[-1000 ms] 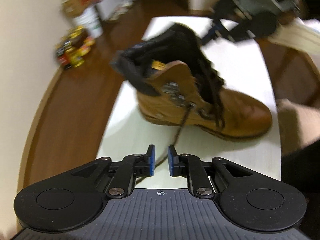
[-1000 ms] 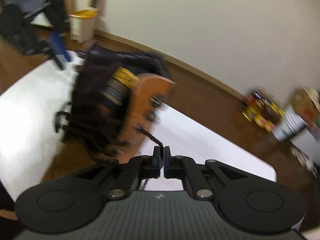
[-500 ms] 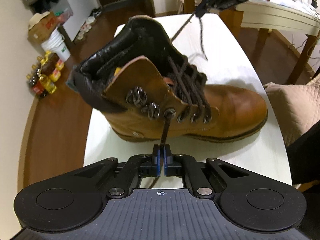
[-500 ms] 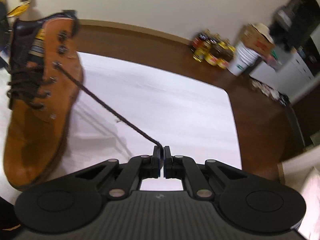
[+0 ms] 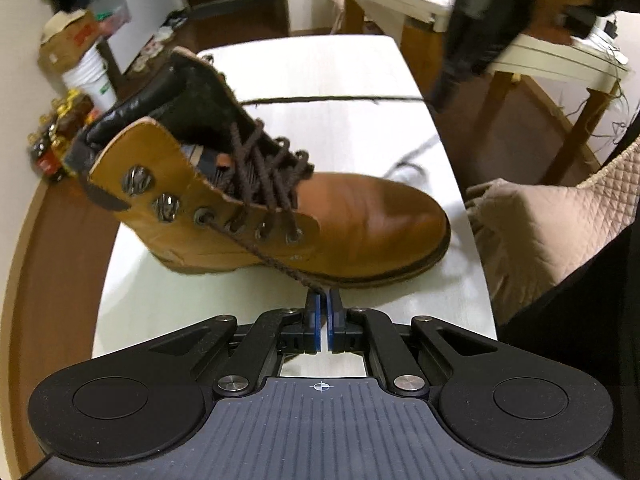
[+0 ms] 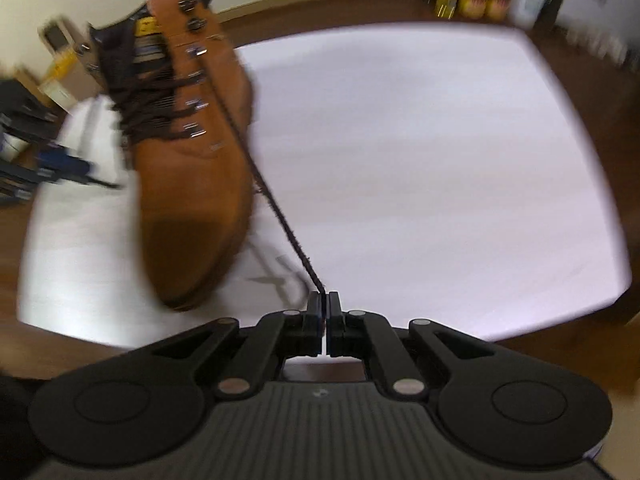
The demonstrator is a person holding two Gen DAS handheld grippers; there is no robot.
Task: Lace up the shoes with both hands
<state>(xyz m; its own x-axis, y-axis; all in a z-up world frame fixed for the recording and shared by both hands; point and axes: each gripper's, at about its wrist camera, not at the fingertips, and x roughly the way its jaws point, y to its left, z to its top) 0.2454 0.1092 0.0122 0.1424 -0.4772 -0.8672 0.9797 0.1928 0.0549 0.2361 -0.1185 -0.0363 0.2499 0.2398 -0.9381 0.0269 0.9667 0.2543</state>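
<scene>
Right now the brown boot [image 5: 280,204] stands upright on the white bench [image 5: 352,128], toe toward my right in the left wrist view. My left tongs [image 5: 323,300] are pressed together on one end of the dark lace [image 5: 264,256], which runs taut from an eyelet on the near side of the boot down to the blue pads. My right tongs [image 6: 323,302] are likewise pinching the other lace end [image 6: 272,196], stretched tight from an eyelet on the far side, passing over the bench. From the left wrist view that second end shows as a straight dark line behind the boot collar, leading to the blurred right tongs at the bench's edge. Bottles [image 5: 56,136] stand on the floor by the wall, and a quilted cushion [image 5: 552,232] lies beside the bench.
</scene>
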